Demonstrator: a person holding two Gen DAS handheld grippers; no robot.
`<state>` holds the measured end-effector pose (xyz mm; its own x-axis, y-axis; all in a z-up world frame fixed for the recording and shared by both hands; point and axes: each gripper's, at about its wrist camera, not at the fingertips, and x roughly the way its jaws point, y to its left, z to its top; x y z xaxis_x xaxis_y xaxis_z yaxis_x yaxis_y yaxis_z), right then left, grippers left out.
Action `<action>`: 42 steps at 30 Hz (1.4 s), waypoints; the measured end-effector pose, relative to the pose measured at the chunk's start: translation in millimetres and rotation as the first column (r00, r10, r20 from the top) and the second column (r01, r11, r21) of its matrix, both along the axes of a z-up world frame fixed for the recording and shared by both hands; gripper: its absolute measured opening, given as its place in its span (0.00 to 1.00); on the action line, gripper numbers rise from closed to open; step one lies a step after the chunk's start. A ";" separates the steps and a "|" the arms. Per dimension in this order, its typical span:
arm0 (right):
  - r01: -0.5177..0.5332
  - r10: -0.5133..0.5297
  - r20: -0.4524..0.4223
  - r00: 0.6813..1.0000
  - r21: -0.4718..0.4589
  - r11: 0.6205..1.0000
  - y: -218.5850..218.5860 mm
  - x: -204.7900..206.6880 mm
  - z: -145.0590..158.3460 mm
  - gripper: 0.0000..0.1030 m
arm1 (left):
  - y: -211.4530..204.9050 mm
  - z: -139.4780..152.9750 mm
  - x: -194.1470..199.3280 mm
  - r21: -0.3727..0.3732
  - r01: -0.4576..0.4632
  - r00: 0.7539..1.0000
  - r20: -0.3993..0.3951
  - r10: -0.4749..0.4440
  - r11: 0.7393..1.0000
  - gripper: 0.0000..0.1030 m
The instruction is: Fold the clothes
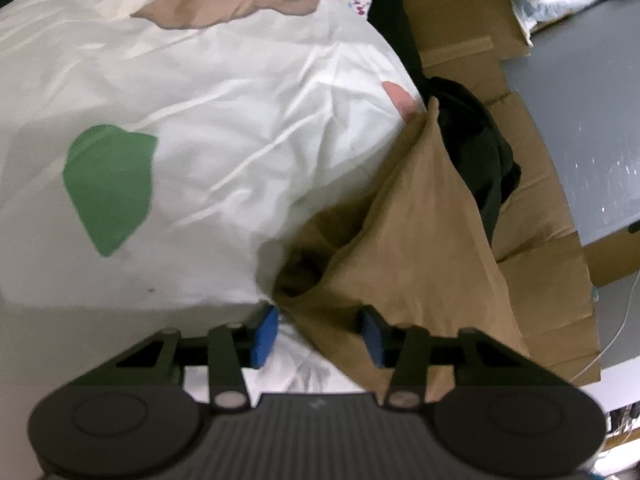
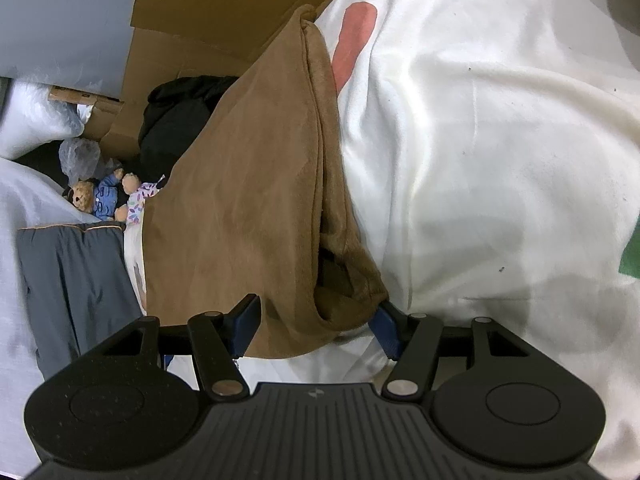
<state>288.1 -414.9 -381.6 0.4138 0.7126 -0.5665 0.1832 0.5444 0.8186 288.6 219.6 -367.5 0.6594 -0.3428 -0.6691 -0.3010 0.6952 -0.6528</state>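
Fingers of the left gripper (image 1: 318, 334) stand wide apart, blue pads low at six o'clock in the left wrist view, reaching forward over the bedding. The brown garment (image 1: 404, 240) drapes between and past them; its lower edge covers the right-hand pad (image 1: 370, 334), while the left-hand pad sits clear against the white duvet (image 1: 224, 128). I cannot tell whether either pad touches the cloth.

The right gripper (image 2: 316, 326) is likewise spread wide and points forward along the same garment (image 2: 248, 200). A rolled, bunched end of the fabric lies between its fingers, with one blue pad (image 2: 386, 332) just under the bundle's edge at five o'clock.

Soft and fleecy, the brown garment is folded lengthwise into a long, tapering strip with a thick rolled edge, running from six o'clock up toward twelve. It lies along the duvet's edge, partly overhanging a cardboard box (image 2: 208, 16) at eleven o'clock that holds a black garment (image 2: 176, 120).

At nine o'clock in the right wrist view sit a teddy bear (image 2: 100, 200) and grey fabric (image 2: 76, 280).
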 end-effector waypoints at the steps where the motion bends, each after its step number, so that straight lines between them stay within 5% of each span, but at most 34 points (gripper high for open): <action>1: -0.002 0.002 0.001 1.000 -0.003 1.000 -0.1 -0.3 0.1 0.62 | -0.6 -0.1 0.1 0.006 0.001 1.000 0.002 -0.001 1.000 0.46; 7: 0.001 -0.001 0.003 1.000 -0.014 1.000 0.9 -0.3 0.3 0.63 | -3.0 -8.8 10.0 -0.023 -0.024 0.999 0.032 0.025 0.999 0.53; 11: 0.001 -0.001 0.007 1.000 -0.028 1.000 4.2 1.4 2.2 0.63 | -10.2 -5.7 13.3 0.035 -0.002 0.999 0.035 0.000 0.999 0.55; 13: 0.000 0.001 0.012 1.000 -0.037 0.999 5.4 1.4 3.0 0.63 | -12.9 -3.0 13.9 0.074 0.010 1.000 0.021 -0.012 0.997 0.50; 15: 0.002 -0.002 0.009 1.000 -0.046 0.999 6.0 1.3 3.7 0.61 | -15.6 -0.3 14.5 0.113 0.023 1.000 0.006 -0.024 0.993 0.26; 16: 0.005 -0.005 0.002 1.000 -0.051 0.999 5.6 1.5 4.0 0.58 | -17.0 1.0 14.8 0.132 0.029 1.000 -0.001 -0.029 0.991 0.24; 18: 0.008 -0.010 -0.020 1.000 -0.083 0.997 4.3 2.0 5.3 0.30 | -19.7 3.7 15.4 0.170 0.042 0.999 -0.017 -0.040 0.985 0.18; 23: -0.009 0.006 -0.023 1.000 -0.147 0.989 2.7 -3.1 12.9 0.11 | -26.3 17.8 19.8 0.234 0.080 0.996 -0.065 -0.067 0.969 0.07; 31: 0.018 -0.027 -0.041 0.999 -0.199 0.980 5.1 -12.1 41.6 0.08 | -33.3 48.7 28.4 0.325 0.155 0.982 -0.153 -0.110 0.933 0.05; 42: 0.002 -0.016 -0.061 0.998 -0.222 0.975 -0.1 -17.9 64.6 0.07 | -37.5 67.0 8.8 0.334 0.166 0.977 -0.182 -0.109 0.928 0.05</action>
<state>270.2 -415.0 -317.0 0.3789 0.5623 -0.7350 0.2356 0.7094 0.6643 297.4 182.2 -300.5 0.4989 -0.1512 -0.8534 -0.2651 0.9108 -0.3163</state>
